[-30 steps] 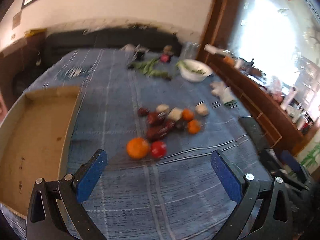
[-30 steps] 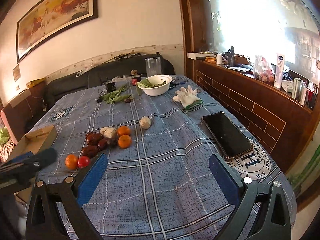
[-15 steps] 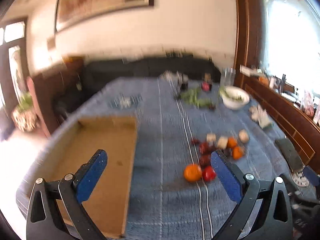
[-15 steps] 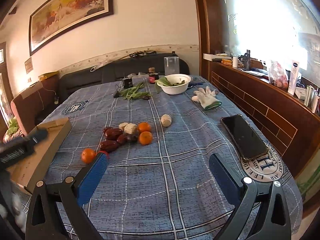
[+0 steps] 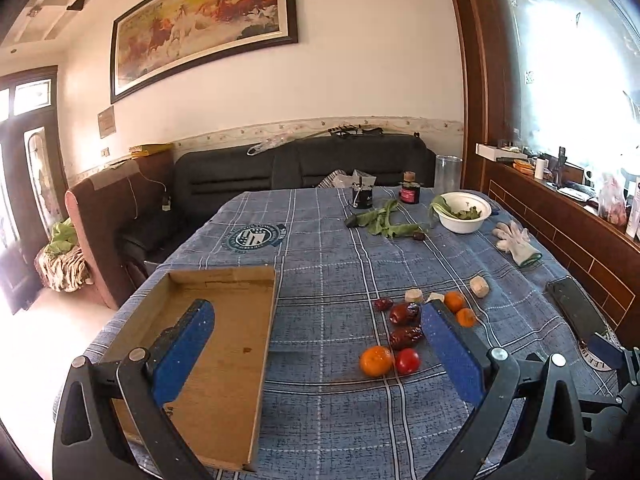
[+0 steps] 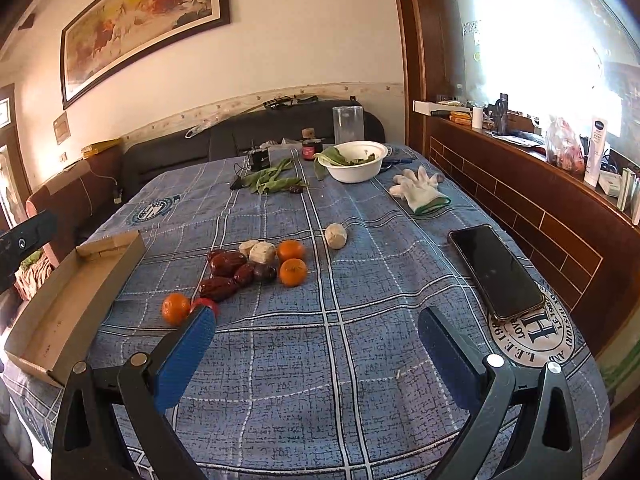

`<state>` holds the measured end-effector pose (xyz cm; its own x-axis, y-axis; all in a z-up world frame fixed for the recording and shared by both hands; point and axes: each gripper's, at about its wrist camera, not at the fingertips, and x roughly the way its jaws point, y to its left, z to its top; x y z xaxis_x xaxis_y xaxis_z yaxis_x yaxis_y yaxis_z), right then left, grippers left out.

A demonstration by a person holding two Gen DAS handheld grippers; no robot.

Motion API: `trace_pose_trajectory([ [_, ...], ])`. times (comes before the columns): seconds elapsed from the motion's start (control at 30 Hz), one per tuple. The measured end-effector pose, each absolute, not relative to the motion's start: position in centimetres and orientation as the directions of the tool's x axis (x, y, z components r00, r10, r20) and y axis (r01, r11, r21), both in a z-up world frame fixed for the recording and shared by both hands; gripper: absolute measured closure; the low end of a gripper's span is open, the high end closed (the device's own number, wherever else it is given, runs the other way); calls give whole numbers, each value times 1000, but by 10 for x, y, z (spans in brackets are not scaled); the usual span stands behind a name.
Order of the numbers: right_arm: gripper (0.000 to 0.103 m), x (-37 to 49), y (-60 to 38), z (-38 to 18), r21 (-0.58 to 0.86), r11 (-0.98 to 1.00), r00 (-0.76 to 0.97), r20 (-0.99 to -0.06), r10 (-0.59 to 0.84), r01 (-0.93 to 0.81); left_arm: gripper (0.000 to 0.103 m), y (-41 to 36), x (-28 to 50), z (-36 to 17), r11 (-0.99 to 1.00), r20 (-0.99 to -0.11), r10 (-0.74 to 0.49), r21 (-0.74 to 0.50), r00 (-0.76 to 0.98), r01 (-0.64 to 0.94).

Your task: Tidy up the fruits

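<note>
A cluster of fruit lies on the blue checked tablecloth: an orange and a red fruit nearest me, dark red dates, two small oranges and pale chunks. A shallow cardboard tray lies at the left. My left gripper is open and empty, over the tray's right edge. My right gripper is open and empty, above the cloth in front of the fruit. The tray also shows at the left of the right wrist view.
A phone lies near the right table edge. A white glove, a white bowl of greens, loose green leaves, small jars and a clear cup stand at the far end. A sofa is behind the table.
The left gripper has swung left and tilted up, so the tray now sits under its left finger. The right view has shifted slightly left. Both grippers stayed open.
</note>
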<state>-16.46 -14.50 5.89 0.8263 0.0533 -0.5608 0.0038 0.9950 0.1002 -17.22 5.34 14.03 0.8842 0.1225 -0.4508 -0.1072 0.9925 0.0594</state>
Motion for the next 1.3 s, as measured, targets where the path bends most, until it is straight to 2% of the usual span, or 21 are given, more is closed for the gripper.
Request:
trace_pose_trajectory([
  [0.23,0,-158,-151,58,97,995,820,-568,67,-14,0,56,-162,131,997,-508,77,34,858,-69],
  [0.4,2,-143,-172,66,113,992,809,-577,110,-54,0,78,-156,129,995,-527,99,29,844,-98],
  [0.5,13,-130,-177,68,89,994,802,-589,101,-59,0,82,-146,123,995,-556,97,32,825,-96],
  [0.57,32,-117,-182,67,110,990,781,-611,133,-82,1,79,-142,120,997,-565,71,21,822,-72],
  [0.63,34,-107,-184,64,141,986,762,-627,162,-94,9,70,-141,116,999,-567,39,22,822,-32],
  [0.7,34,-98,-183,57,160,981,742,-644,185,-105,32,60,-137,110,999,-585,14,33,811,6],
  [0.77,34,-91,-180,48,179,976,721,-660,211,-122,42,54,-129,101,999,-622,-19,23,783,42],
  [0.93,34,-73,-170,36,197,966,683,-682,259,-170,44,44,-110,80,992,-689,-116,-48,716,115],
  [1.0,39,-62,-162,33,183,964,670,-692,267,-195,44,38,-104,74,990,-703,-129,-49,700,134],
  [1.03,45,-58,-159,30,180,962,663,-698,270,-203,45,36,-102,70,988,-709,-135,-47,692,144],
  [1.07,53,-52,-155,27,187,958,647,-707,285,-218,49,34,-100,67,986,-715,-146,-50,684,158],
  [1.1,55,-47,-152,24,195,953,635,-713,299,-230,54,32,-99,65,984,-721,-159,-57,674,171],
  [1.13,55,-41,-148,21,201,949,622,-719,311,-242,59,31,-97,62,980,-728,-176,-68,663,185],
  [1.17,55,-37,-145,18,197,949,617,-723,311,-247,70,29,-96,59,977,-734,-191,-80,652,196],
  [1.2,55,-32,-142,15,193,949,612,-728,310,-251,75,30,-93,57,974,-742,-210,-102,636,203],
  [1.3,55,-25,-139,9,198,948,603,-734,313,-250,75,38,-82,49,978,-760,-204,-125,617,169],
])
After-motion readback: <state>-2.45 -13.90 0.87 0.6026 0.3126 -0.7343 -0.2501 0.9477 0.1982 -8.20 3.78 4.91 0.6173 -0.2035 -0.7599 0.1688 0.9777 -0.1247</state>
